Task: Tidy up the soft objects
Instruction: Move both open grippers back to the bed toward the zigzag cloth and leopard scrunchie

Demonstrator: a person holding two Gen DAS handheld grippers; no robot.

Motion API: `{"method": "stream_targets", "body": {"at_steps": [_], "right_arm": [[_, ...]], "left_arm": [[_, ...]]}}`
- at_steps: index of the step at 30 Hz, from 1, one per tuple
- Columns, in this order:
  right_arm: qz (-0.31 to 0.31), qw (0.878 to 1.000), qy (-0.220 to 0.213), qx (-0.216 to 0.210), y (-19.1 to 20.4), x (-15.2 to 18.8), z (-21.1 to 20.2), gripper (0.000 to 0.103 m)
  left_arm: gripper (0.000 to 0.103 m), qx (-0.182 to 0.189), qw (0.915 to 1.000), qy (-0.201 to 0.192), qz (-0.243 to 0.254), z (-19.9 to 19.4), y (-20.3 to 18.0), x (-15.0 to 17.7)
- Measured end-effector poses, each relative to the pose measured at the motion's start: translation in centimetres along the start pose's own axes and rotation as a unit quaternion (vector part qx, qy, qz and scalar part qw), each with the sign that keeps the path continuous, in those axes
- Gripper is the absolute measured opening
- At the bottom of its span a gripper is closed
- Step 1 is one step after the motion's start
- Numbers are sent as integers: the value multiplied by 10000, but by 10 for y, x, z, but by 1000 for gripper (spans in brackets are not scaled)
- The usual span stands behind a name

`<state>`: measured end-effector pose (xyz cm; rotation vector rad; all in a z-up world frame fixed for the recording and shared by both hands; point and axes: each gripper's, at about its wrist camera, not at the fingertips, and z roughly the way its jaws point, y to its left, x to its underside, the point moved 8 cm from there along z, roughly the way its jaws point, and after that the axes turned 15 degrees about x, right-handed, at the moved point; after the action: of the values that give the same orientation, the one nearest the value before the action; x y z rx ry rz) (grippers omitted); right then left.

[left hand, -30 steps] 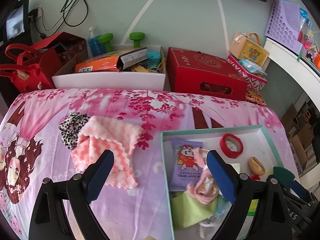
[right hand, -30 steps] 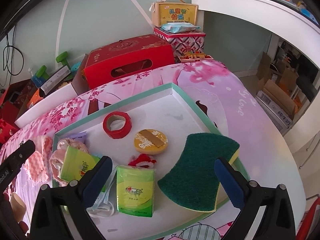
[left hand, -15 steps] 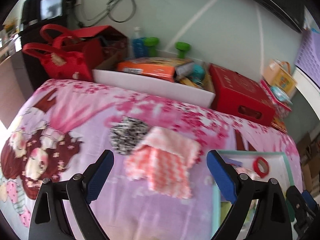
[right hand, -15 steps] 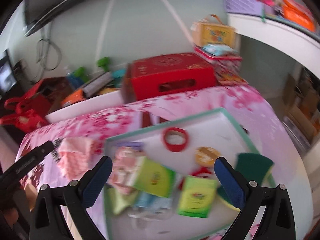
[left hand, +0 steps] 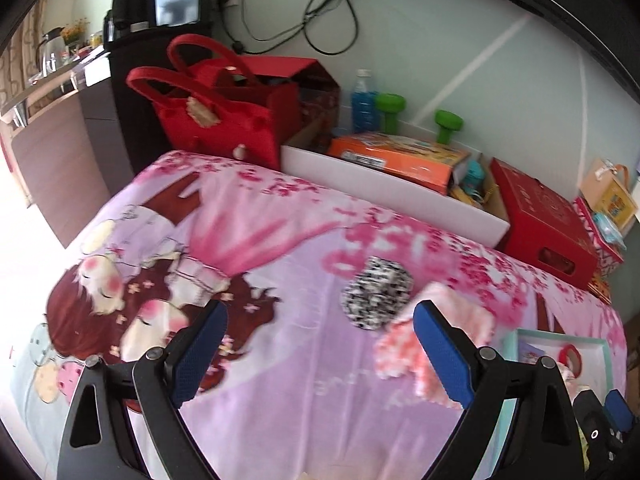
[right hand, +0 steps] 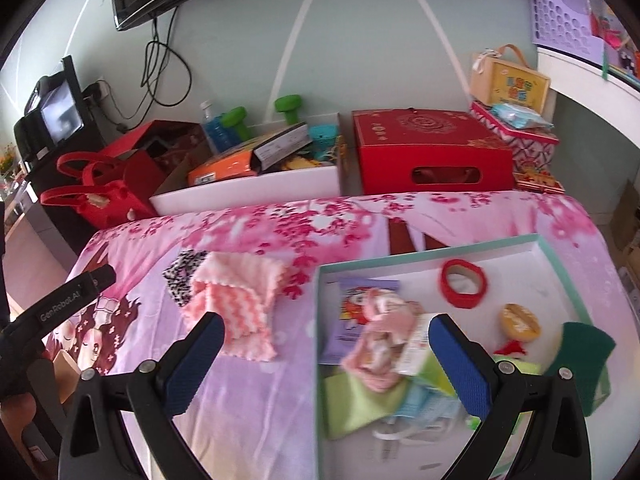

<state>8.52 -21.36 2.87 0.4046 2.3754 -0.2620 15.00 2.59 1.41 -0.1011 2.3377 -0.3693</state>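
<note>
Hovering over a pink-clothed counter, the left claw and the right claw both gape wide and empty. A pink checked cloth lies just left of a teal-rimmed tray, overlapping a black-and-white scrunchie. Picking the cloth up cleanly probably means pinching a raised fold, not the flat weave.

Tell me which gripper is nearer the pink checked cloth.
Left. The left gripper hangs over the blanket with the pink checked cloth at its right finger; the right gripper straddles the tray's edge, cloth beyond its left finger.
</note>
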Motion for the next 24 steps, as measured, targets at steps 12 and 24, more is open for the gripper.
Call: {"method": "stream_targets", "body": {"at_steps": [12, 24], "right_arm": [[-355, 9977, 283, -498, 74, 18, 14, 103], [-565, 9961, 440, -523, 101, 28, 31, 103]], "left_arm": [[94, -373, 9990, -52, -244, -19, 62, -4], [94, -281, 9993, 162, -190, -5, 72, 4]]}}
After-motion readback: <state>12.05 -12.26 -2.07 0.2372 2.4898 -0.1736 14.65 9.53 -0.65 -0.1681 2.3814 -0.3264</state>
